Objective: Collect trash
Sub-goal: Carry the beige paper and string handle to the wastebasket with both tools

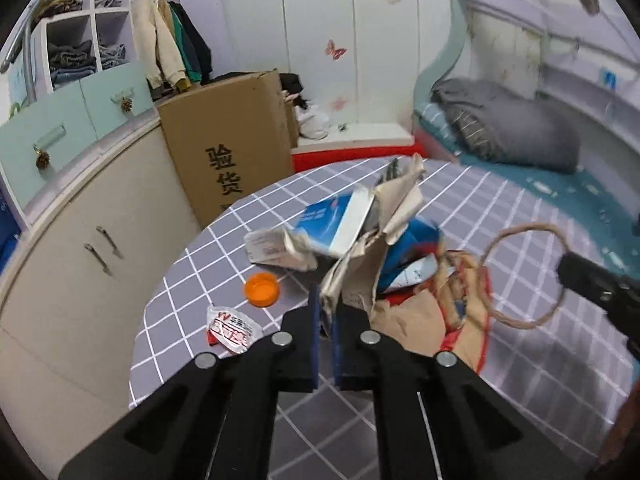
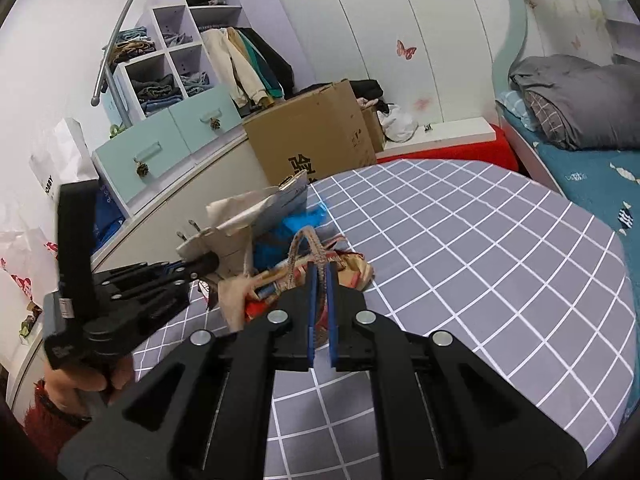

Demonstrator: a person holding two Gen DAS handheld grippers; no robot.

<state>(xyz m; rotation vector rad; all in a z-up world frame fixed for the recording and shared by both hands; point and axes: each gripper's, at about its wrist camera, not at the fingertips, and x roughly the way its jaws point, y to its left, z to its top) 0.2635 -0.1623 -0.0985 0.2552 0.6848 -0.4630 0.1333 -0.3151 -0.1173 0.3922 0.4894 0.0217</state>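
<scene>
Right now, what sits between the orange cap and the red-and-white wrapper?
Only bare checked tablecloth between the orange cap and the wrapper, seen in the left wrist view.

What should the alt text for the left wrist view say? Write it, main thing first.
The left gripper is shut on crumpled beige paper at the edge of a trash pile on a grey grid-patterned tablecloth. An orange bottle cap and a red-and-white wrapper lie loose to the left; a brown paper bag with twine handles sits right.

cardboard box (image 1: 230,144): "验货" | white paper bag (image 2: 60,156): "OBBY" | wrapper (image 1: 230,326): print unreadable
</scene>
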